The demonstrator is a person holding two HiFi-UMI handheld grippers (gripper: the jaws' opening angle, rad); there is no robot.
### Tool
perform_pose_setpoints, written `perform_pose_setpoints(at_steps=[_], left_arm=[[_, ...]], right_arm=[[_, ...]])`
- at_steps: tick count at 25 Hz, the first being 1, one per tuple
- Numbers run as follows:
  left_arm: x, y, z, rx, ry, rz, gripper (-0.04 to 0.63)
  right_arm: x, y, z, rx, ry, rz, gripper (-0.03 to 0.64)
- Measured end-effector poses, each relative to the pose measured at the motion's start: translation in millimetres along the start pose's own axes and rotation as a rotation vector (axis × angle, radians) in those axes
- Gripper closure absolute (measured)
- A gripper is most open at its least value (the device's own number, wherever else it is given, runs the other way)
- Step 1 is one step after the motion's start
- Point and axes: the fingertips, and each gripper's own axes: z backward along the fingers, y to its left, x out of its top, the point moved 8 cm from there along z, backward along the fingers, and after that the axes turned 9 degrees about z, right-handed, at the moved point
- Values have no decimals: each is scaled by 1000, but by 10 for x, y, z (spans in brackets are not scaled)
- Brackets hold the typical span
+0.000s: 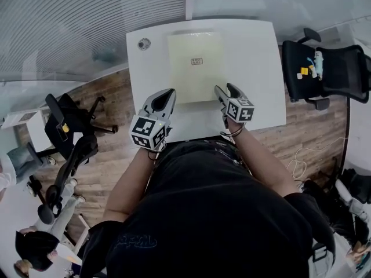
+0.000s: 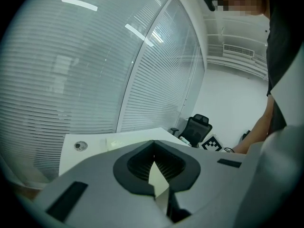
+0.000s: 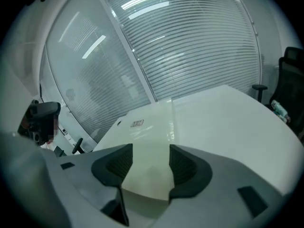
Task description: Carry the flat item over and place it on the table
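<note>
The pale-yellow flat sheet (image 1: 197,68) already lies flat on the white bench (image 1: 261,80), towards its 12 o'clock edge. The left hand-held gripper (image 1: 167,94) seems closed on the sheet's 7 o'clock corner. The right hand-held gripper (image 1: 226,88) stands open astride the 5 o'clock corner. Judging by this, only releasing and withdrawing remain.

The flat sheet (image 1: 197,68) is thin and pale yellow, with a small dark mark in its middle. It lies spread out on the white tabletop (image 1: 255,68), closer to the far edge. Its near left corner is pinched in the closed jaws of the left gripper (image 1: 169,94).
</note>
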Motion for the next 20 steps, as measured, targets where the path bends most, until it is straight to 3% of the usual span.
perform_pose_setpoints(at_steps=[5,8,15,20], left_arm=[[99,26,236,-34,-37,-30,581],[155,46,414,-60,-54,-53,581],[170,13,853,-131,-69,-113,581],[98,-72,1115,-176,-78,-153,581]], right_arm=[[310,448,291,33,-107,138,493],[445,823,462,60,-165,212,551],[526,1622,805,96,-279,313,594],[433,1922,1027,81,-318,335,594]])
